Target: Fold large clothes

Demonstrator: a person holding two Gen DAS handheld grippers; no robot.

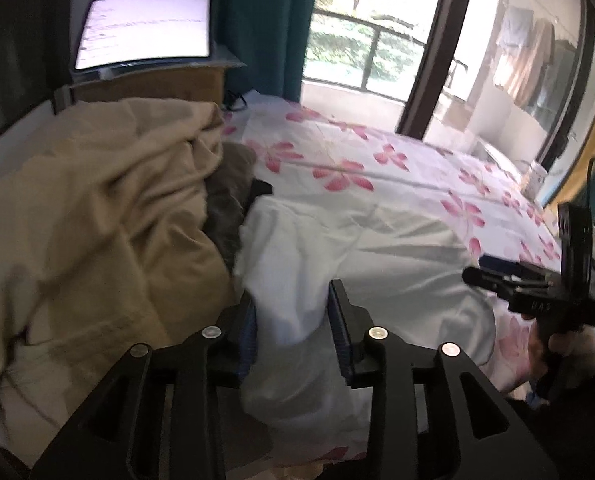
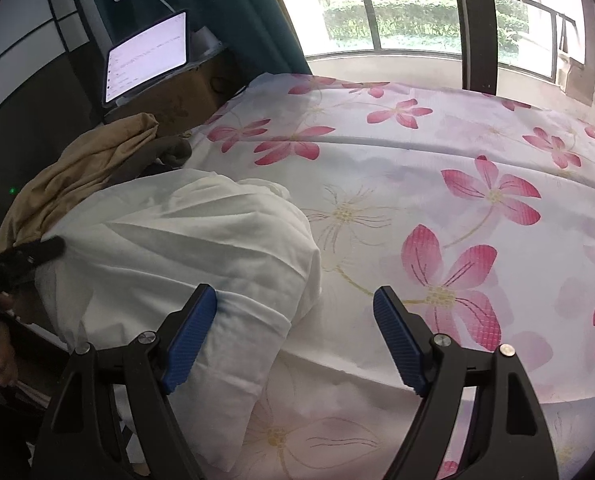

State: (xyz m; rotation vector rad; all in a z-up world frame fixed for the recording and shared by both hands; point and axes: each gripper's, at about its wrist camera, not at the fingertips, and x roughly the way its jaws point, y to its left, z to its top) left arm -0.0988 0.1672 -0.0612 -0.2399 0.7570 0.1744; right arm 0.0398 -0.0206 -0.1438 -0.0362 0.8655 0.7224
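Observation:
A white garment (image 1: 357,248) lies crumpled on the flowered bedsheet (image 1: 337,152), hanging over the bed's near edge. My left gripper (image 1: 293,320) is open with a fold of the white garment between its fingers. In the right wrist view the white garment (image 2: 185,240) lies left of centre on the flowered bedsheet (image 2: 457,184). My right gripper (image 2: 297,324) is wide open above the garment's right edge, its left pad (image 2: 189,344) over the cloth. The right gripper also shows in the left wrist view (image 1: 497,276), to the right above the bed edge.
A tan garment pile (image 1: 97,220) with a grey garment (image 1: 229,208) beside it lies left of the white one. A lit tablet (image 1: 145,32) stands on a cardboard box (image 1: 157,88) at the bed's far left. Windows and a balcony rail lie beyond.

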